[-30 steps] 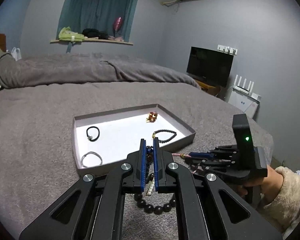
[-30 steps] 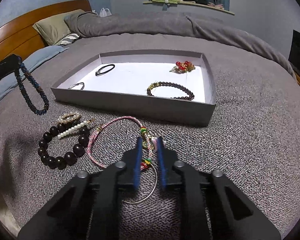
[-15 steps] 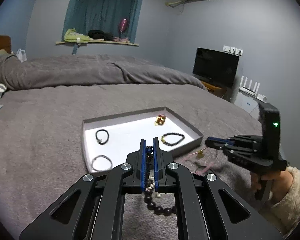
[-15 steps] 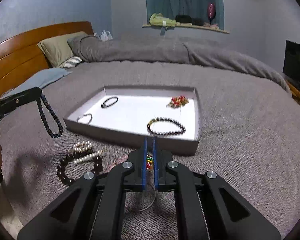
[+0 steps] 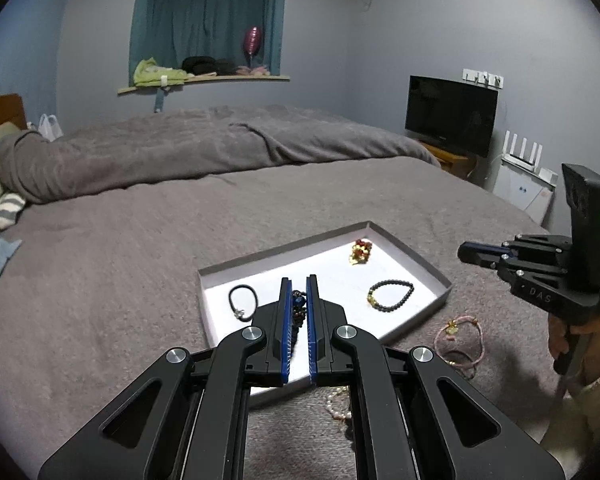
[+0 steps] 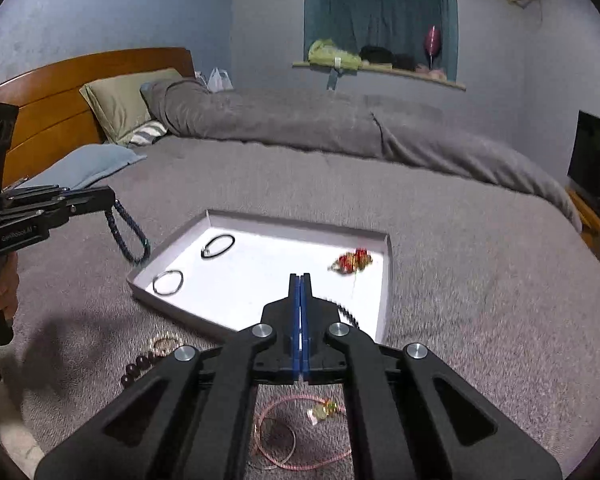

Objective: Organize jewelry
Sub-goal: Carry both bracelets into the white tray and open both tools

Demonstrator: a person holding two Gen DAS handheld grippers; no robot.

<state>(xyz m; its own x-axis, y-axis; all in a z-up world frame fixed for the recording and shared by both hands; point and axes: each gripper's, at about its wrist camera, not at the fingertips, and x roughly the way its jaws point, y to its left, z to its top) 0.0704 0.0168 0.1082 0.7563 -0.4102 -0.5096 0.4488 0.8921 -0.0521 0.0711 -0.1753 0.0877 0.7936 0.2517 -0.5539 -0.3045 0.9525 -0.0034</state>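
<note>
My left gripper [image 5: 299, 280] is shut on a dark blue beaded bracelet [image 5: 298, 308], which hangs in a loop [image 6: 128, 236] just off the near left corner of the grey tray [image 5: 284, 248]. My right gripper [image 6: 300, 276] is shut with its pads together and nothing between them, raised above the tray's near edge. Below it, the pink cord bracelet [image 6: 300, 432] with a gold and green charm lies on the bedspread. In the tray lie a black hair tie [image 6: 218, 246], a grey ring [image 6: 168, 282], a red and gold charm [image 6: 352, 262] and a dark bead bracelet [image 5: 390, 296].
A bracelet of large brown beads [image 6: 136, 368] and a pearl piece [image 6: 164, 344] lie on the grey bedspread in front of the tray. A rolled duvet [image 6: 340, 128] and pillows sit at the far side. A television [image 5: 450, 114] stands to the right.
Both grippers have risen. The right one shut at the pink cord bracelet and came up without it. The left one carried the beaded bracelet up toward the tray.
</note>
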